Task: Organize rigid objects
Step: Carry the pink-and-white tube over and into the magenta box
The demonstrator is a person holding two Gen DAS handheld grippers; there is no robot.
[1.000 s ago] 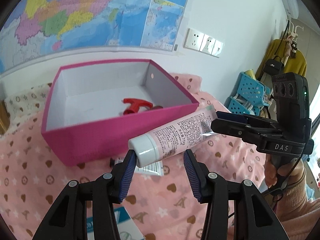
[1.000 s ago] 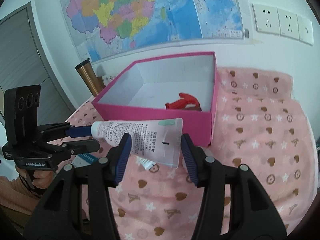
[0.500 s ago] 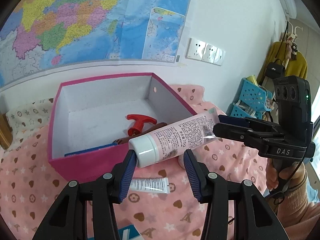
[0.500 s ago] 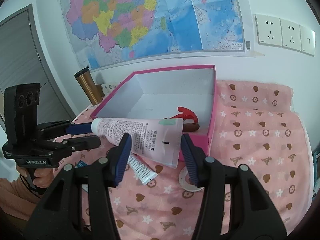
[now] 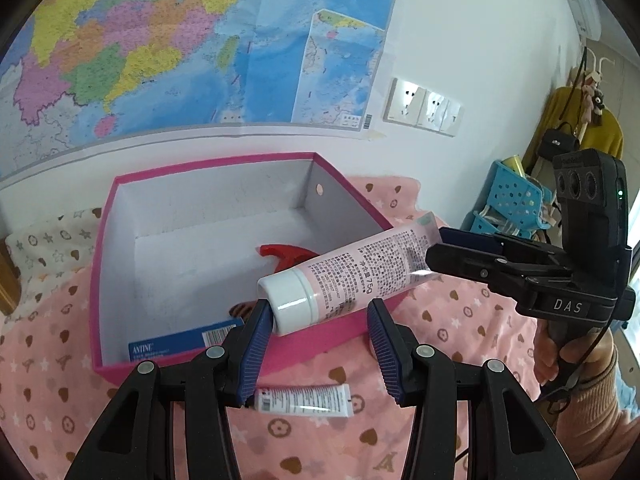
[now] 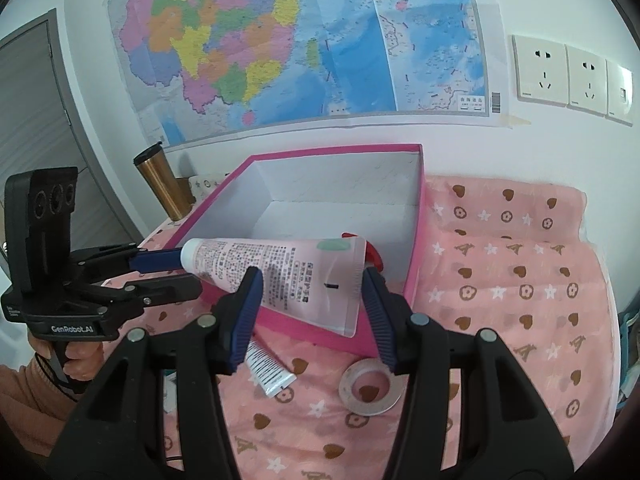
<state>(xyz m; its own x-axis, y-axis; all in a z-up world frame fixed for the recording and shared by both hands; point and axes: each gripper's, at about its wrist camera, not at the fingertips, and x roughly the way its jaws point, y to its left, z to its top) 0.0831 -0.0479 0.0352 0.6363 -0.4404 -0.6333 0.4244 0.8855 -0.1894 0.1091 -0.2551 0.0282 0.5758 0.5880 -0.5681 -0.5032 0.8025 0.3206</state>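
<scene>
The right gripper (image 6: 312,312) was clamped on the flat crimped end of the pink tube (image 6: 280,276), its blue pads pressing the tube's two edges, and it held the tube in the air over the near wall of the pink box (image 6: 416,240). The left gripper (image 5: 316,336) had its fingers apart: the tube's white cap (image 5: 290,300) touched the left pad, while the other pad stood clear of the tube. Seen from the left wrist, the tube (image 5: 352,276) slanted across the box's (image 5: 100,280) near right corner, cap end lowest and nearest the camera, crimped end up in the right gripper (image 5: 436,248). Inside the box lay a red plastic piece (image 5: 284,254) toward the right wall and a blue carton (image 5: 180,346) against the near wall. On the pink patterned cloth (image 6: 520,280) just outside the box's near wall lay a small white tube (image 5: 304,400), and a roll of tape (image 6: 370,388) lay near the box's near right corner. A bronze tumbler (image 6: 160,184) stood beyond the box's left side, by the wall.
</scene>
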